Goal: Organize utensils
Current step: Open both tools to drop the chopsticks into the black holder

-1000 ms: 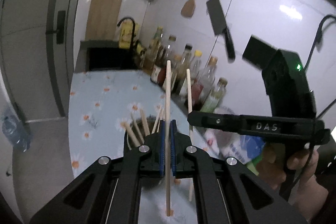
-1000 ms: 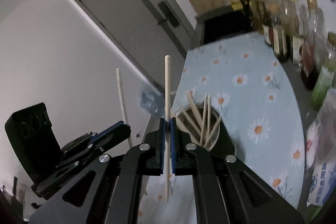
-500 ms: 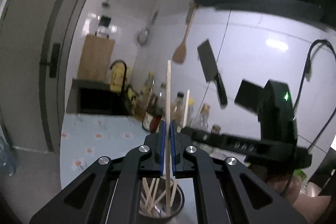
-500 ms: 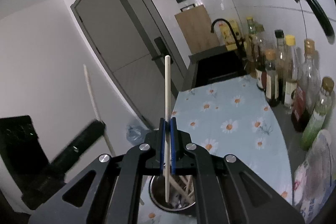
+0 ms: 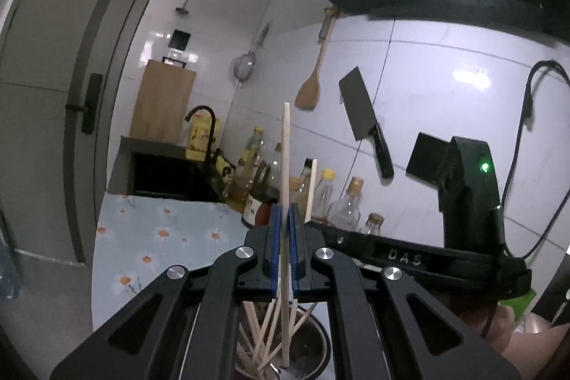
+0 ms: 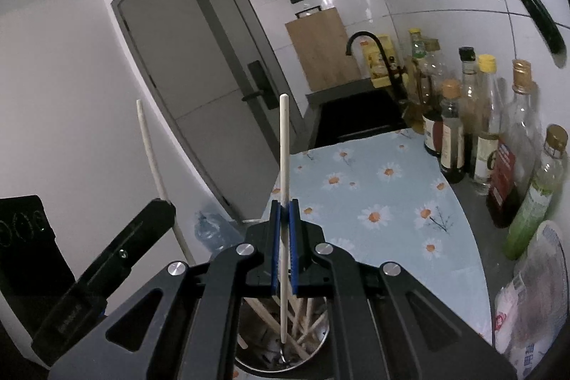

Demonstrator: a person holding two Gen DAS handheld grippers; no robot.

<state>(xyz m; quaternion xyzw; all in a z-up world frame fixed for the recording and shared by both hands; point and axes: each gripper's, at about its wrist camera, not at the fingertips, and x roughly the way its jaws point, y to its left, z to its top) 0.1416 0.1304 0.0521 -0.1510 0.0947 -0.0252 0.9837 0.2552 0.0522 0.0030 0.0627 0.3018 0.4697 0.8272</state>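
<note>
My left gripper point(image 5: 284, 251) is shut on a pale wooden chopstick point(image 5: 285, 173) held upright; its lower end hangs inside a metal utensil cup point(image 5: 313, 341) with several chopsticks. The right gripper point(image 5: 392, 255) crosses this view on the right, a chopstick point(image 5: 311, 191) standing up from it. In the right wrist view my right gripper point(image 6: 284, 251) is shut on a white chopstick point(image 6: 283, 166), also upright, with its lower tip down in the same cup point(image 6: 313, 348). The left gripper point(image 6: 117, 259) shows at lower left there, with its chopstick point(image 6: 151, 159).
The cup stands on a counter with a daisy-print cloth point(image 6: 384, 198). Several bottles point(image 6: 491, 130) line the wall on the right. Behind are a black sink point(image 6: 359, 120) with a faucet, and a cutting board point(image 6: 320, 48). A cleaver point(image 5: 367, 123), spatula and strainer hang on the tiles.
Both grippers tilted up toward level and sank over the cup, so the chopsticks' lower ends now hang inside it. Both grips stayed shut.
</note>
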